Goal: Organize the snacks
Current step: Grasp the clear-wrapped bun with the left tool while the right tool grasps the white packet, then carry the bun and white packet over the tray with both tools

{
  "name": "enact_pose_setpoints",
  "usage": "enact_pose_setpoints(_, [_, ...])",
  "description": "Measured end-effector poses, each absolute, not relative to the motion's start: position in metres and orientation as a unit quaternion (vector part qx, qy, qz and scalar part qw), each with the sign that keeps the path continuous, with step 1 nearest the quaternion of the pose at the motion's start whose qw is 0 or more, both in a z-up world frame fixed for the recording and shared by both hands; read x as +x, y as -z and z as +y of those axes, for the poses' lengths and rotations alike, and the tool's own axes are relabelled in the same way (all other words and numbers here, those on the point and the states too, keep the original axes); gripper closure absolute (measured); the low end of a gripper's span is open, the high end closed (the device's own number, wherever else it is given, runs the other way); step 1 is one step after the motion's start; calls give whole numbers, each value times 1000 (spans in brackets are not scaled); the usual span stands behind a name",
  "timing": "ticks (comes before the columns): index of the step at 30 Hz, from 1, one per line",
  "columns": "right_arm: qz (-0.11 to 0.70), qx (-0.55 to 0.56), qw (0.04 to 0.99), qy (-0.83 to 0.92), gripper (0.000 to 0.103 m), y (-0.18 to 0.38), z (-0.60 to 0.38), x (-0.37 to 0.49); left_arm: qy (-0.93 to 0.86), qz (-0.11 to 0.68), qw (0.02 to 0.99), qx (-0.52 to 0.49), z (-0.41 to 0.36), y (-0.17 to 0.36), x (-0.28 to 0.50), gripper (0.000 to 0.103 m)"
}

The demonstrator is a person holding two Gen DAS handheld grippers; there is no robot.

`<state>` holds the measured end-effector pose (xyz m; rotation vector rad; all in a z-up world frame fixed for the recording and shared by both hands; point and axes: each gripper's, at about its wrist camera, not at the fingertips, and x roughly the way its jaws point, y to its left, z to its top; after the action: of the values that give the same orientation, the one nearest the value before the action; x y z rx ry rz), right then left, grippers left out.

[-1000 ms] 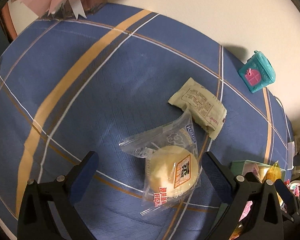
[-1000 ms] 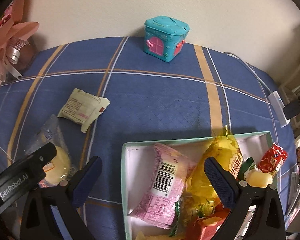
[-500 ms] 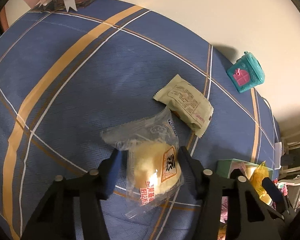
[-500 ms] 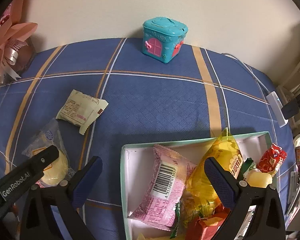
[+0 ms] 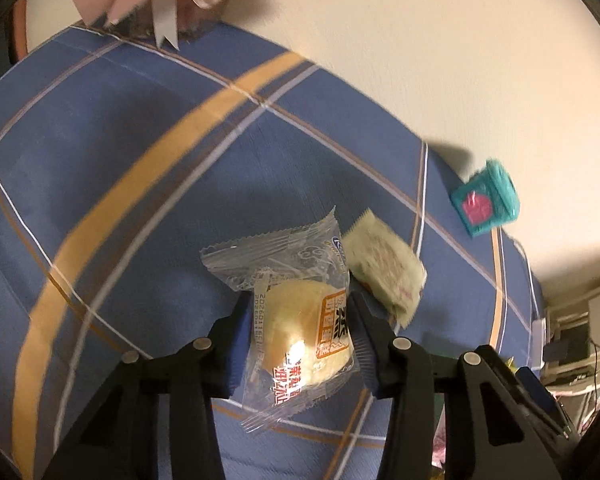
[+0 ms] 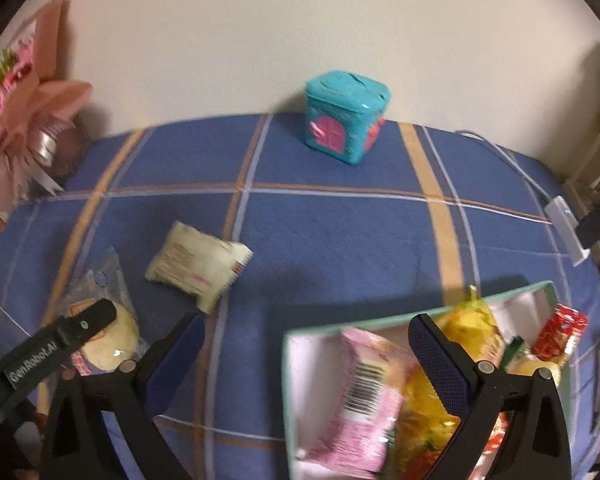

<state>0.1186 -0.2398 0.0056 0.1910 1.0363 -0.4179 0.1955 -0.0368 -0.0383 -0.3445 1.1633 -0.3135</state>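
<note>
Snack box (image 6: 512, 300) sits on the tabletop (image 6: 340, 240), half full. Left tongs (image 5: 300, 336) have just closed on the wrapped bun (image 5: 304, 332); right tongs (image 6: 304, 364) gape empty over the box. Pick step; next, carry it to the box. Cracker packet (image 6: 198, 266) waits.

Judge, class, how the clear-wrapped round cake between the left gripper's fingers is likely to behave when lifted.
The cake looks soft, so it may squash under the left gripper. Its glossy, loose wrapper probably slips and flops. It seems light for its size.
</note>
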Motion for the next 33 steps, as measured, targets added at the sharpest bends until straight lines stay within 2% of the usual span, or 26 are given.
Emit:
enact_pose_setpoints(10, [524,180,818,153,0,4,-228,181,139,514,828,-177,-10,37,215,55])
enact_pose_setpoints(21, [585,142,777,182,1,53,-203,234,123,511,832,-177,5,45,222,55])
enact_pose_setpoints(33, [604,122,762,200,11,77,-189,255,125,521,825,-179,7,53,223,55])
